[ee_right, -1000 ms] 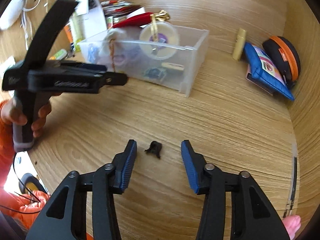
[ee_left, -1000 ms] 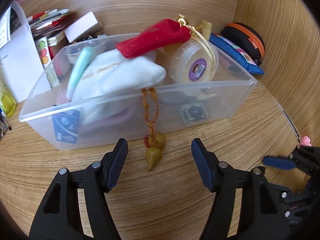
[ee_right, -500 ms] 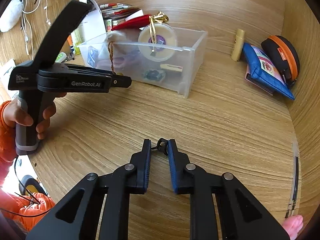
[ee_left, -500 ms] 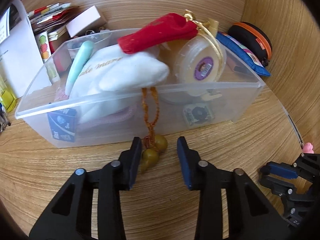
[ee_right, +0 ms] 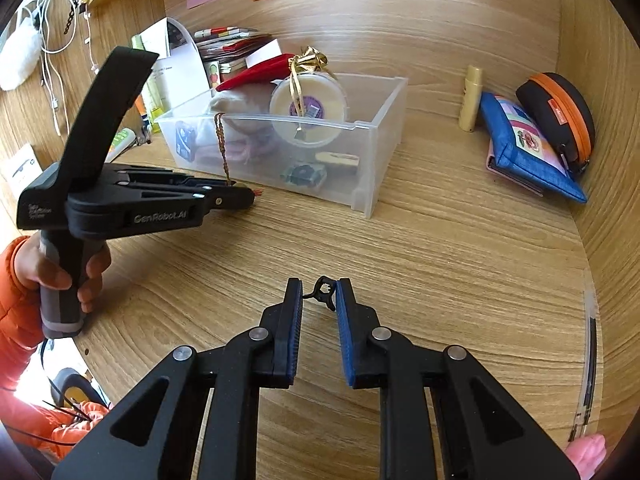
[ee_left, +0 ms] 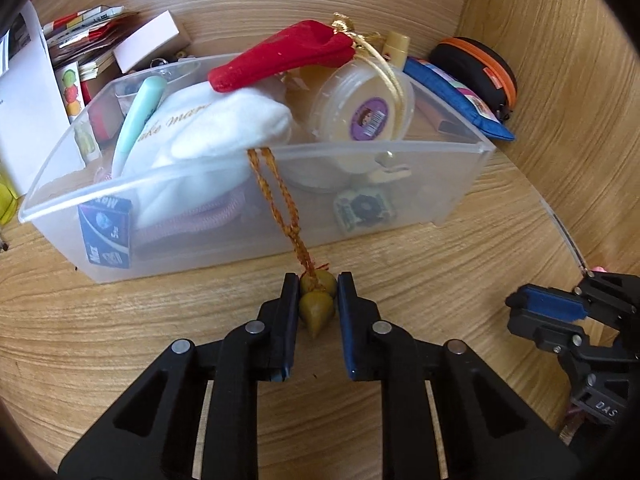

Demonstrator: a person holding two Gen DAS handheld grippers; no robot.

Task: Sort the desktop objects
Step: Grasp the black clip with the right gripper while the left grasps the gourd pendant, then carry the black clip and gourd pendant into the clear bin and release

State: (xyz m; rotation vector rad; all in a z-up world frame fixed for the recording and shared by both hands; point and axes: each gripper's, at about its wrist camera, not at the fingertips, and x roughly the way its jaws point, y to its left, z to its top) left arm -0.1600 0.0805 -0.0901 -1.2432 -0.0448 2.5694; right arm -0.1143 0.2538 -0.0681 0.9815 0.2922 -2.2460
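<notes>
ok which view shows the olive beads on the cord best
The left wrist view: the olive beads sit large between the left gripper fingers, clamped. In the right wrist view the gripper hides them; only the cord shows.

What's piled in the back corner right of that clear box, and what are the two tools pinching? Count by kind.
Zipped cases: 2, blue pouch, black-and-orange case.
Beige tube: 1.
Pink flat item under the pouch: 1.
Pinched things: 2, olive bead pendant in the left gripper, small black clip in the right gripper.
Total: 6.
</notes>
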